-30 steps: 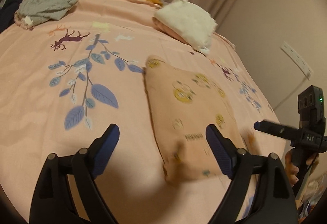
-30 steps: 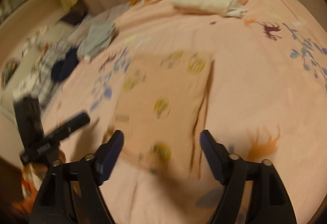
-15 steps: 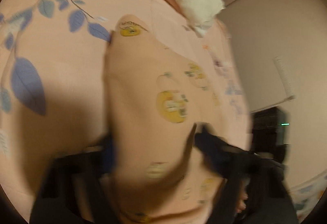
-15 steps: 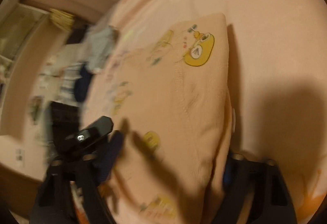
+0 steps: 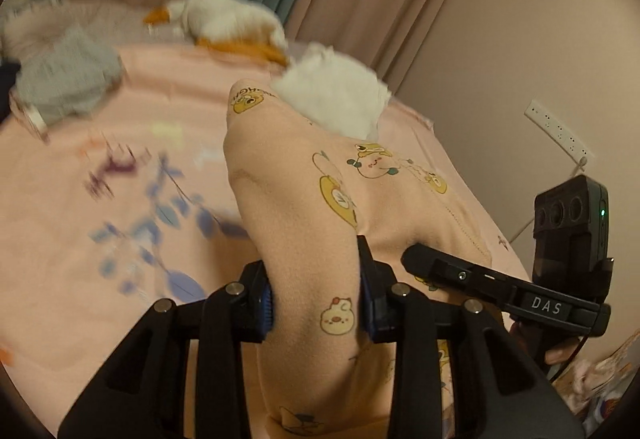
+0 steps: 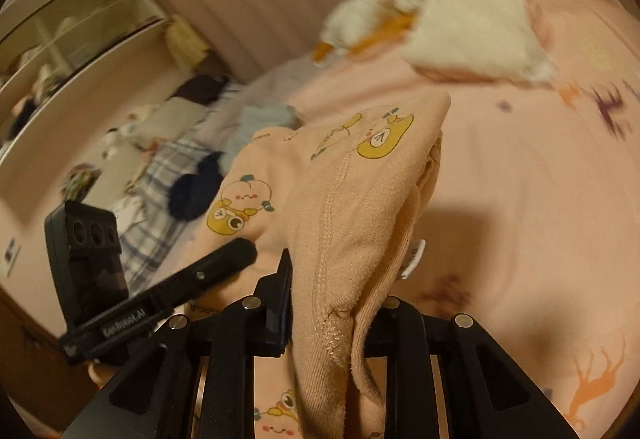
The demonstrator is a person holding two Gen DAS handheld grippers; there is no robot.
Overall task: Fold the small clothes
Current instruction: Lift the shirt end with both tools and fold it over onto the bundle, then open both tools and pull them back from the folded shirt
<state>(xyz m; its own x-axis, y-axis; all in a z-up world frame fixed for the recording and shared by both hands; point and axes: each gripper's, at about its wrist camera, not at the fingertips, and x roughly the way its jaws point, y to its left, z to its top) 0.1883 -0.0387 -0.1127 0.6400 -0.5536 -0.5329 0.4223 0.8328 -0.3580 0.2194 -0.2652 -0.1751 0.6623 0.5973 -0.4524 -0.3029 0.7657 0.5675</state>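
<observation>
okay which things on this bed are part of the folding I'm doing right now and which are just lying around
In use:
peach cartoon-print garment
left tool, clamped on it
right tool, clamped on it

Lying about:
white folded pile
grey garment
duck plush
dark blue item

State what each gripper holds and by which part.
Both hold the peach printed garment: the left gripper pinches a bunched near edge, the right gripper its seamed near edge.
</observation>
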